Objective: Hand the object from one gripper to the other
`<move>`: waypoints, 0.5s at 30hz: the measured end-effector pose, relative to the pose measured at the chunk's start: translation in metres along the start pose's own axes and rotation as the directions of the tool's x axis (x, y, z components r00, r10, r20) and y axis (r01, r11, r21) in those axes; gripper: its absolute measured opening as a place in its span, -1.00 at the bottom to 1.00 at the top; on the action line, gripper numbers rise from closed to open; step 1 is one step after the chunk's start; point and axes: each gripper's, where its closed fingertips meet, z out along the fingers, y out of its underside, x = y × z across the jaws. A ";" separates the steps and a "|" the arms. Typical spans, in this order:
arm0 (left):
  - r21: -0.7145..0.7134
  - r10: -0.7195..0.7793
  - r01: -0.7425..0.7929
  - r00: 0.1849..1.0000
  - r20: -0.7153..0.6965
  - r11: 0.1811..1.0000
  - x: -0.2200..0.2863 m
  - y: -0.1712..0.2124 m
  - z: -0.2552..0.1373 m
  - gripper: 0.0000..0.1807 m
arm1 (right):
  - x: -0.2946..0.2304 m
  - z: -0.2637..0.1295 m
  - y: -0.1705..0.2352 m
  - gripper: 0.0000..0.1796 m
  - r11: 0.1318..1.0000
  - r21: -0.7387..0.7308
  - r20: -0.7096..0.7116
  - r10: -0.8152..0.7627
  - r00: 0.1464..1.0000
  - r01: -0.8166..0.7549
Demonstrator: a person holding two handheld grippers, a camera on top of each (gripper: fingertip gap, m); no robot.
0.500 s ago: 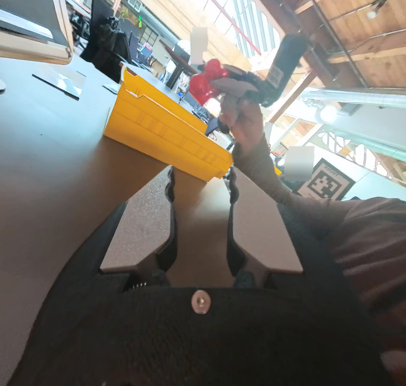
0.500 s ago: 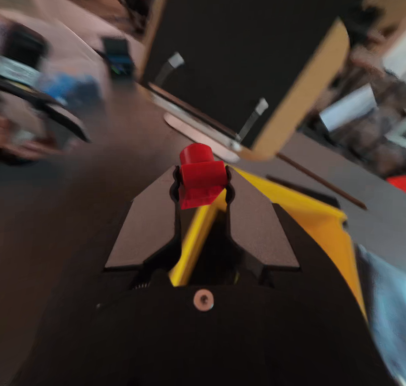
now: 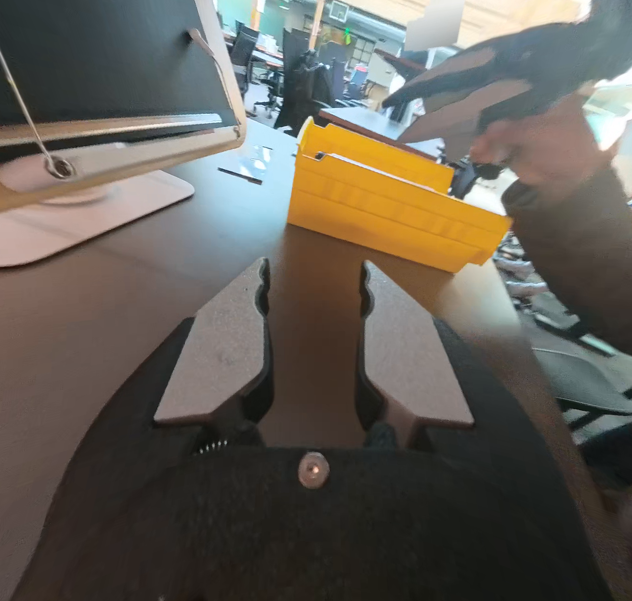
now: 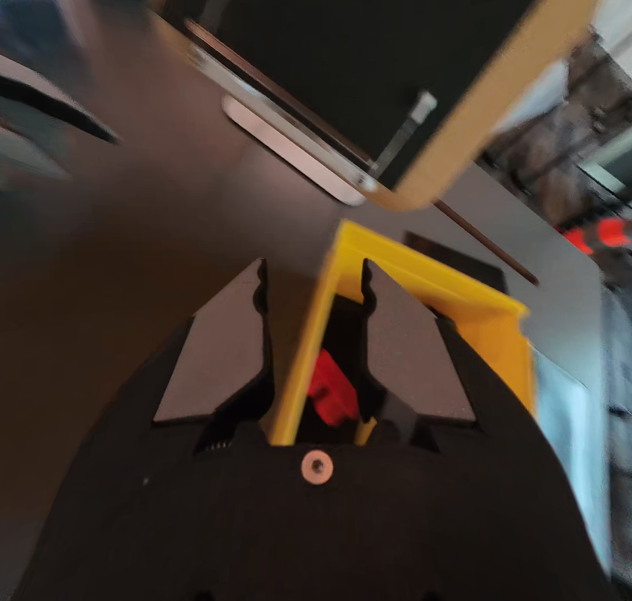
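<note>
Right tool [image 4: 313, 270] gapes over blurred, blocky red piece [image 4: 330, 391] seemingly in yellow bin [image 4: 478, 314].

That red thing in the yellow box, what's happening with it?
A person holds a gripper in each hand over a dark table. The right gripper is open above the yellow box, and the red piece shows inside the box, not pinched by anything. The left gripper is open too, with nothing in it, low over the table beside the box.
</note>
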 end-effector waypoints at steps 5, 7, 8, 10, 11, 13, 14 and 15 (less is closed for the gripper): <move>-0.026 0.117 -0.115 0.990 0.082 0.993 -0.005 0.001 0.001 -0.50 | -0.106 0.034 -0.052 -0.36 0.978 0.175 0.334 0.045 0.942 -0.109; -0.042 0.175 -0.171 0.977 0.122 0.984 -0.008 0.001 0.000 -0.57 | -0.114 0.067 -0.055 -0.39 0.968 0.199 0.301 0.091 0.949 -0.155; -0.054 0.204 -0.198 0.970 0.134 0.979 -0.008 0.002 -0.001 -0.60 | -0.115 0.083 -0.055 -0.44 0.960 0.225 0.281 0.102 0.954 -0.168; -0.084 0.243 -0.233 0.959 0.147 0.969 -0.008 0.006 0.000 -0.65 | -0.115 0.113 -0.046 -0.52 0.957 0.239 0.234 0.106 0.967 -0.163; -0.101 0.256 -0.243 0.955 0.148 0.965 -0.007 0.008 0.001 -0.65 | -0.114 0.126 -0.039 -0.54 0.960 0.234 0.216 0.106 0.971 -0.157; -0.138 0.268 -0.247 0.950 0.163 0.959 -0.009 0.013 0.003 -0.65 | -0.122 0.145 -0.026 -0.52 0.974 0.170 0.251 0.102 0.963 -0.148; -0.157 0.270 -0.245 0.948 0.170 0.957 -0.011 0.016 0.004 -0.65 | -0.125 0.151 -0.019 -0.50 0.982 0.142 0.258 0.088 0.962 -0.128; -0.172 0.275 -0.246 0.946 0.170 0.954 -0.010 0.018 0.005 -0.65 | -0.126 0.156 -0.014 -0.51 0.986 0.127 0.251 0.071 0.965 -0.106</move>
